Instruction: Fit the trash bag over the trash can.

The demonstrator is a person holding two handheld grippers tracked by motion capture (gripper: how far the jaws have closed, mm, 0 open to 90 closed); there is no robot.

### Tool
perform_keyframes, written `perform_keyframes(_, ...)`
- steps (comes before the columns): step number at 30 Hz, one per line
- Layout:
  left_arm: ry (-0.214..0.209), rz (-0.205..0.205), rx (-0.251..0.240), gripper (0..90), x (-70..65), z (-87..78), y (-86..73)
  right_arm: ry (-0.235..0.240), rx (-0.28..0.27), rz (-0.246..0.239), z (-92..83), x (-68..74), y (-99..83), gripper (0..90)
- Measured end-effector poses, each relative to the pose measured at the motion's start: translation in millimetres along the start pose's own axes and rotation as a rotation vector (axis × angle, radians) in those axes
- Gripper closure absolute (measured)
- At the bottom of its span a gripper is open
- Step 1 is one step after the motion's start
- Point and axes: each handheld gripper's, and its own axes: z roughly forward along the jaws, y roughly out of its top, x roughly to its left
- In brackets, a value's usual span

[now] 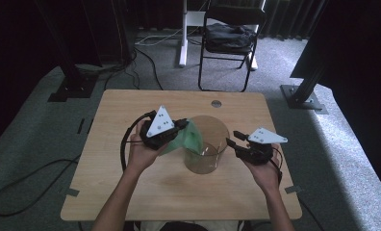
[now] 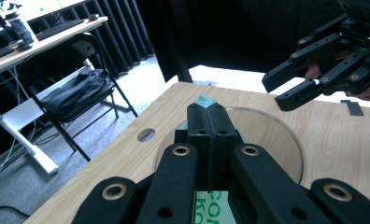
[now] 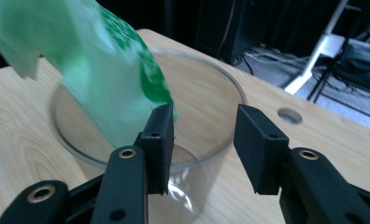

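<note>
A clear round container (image 1: 207, 159) stands in the middle of the wooden table (image 1: 131, 192). My left gripper (image 1: 183, 123) hovers at its left rim, shut on a green printed plastic bag (image 1: 179, 139) that hangs against the container's side. In the left gripper view the jaws (image 2: 209, 109) press together, with a corner of the green bag (image 2: 204, 99) poking out past them above the container (image 2: 286, 135). My right gripper (image 1: 233, 137) is at the container's right side, open. In the right gripper view its jaws (image 3: 204, 123) stand apart over the rim of the container (image 3: 220, 70), nothing between them, beside the bag (image 3: 108, 70).
A cable hole (image 1: 216, 103) lies in the table's far edge. Beyond the table stand a folding chair holding a black bag (image 1: 229, 36) and a white desk leg (image 1: 183, 33). Black frame posts (image 1: 306, 72) flank the table, and cables run over the carpet.
</note>
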Motion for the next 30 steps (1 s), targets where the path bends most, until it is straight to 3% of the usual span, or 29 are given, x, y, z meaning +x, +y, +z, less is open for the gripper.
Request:
perform_keyframes(13,-0.034,0.025,-0.011,90.0,-10.8,10.6,13.8,0.08,-0.061,-0.062,7.2,17.9,34.9,56.5)
perform_keyframes(16,-0.043,0.031,-0.011,90.0,-13.0,12.6,15.8,0.108,-0.065,-0.067,11.1,21.9,39.4,55.1)
perform_keyframes(30,-0.068,0.031,-0.017,90.0,-16.4,15.0,14.9,0.155,-0.055,-0.105,28.9,33.9,52.0,49.8)
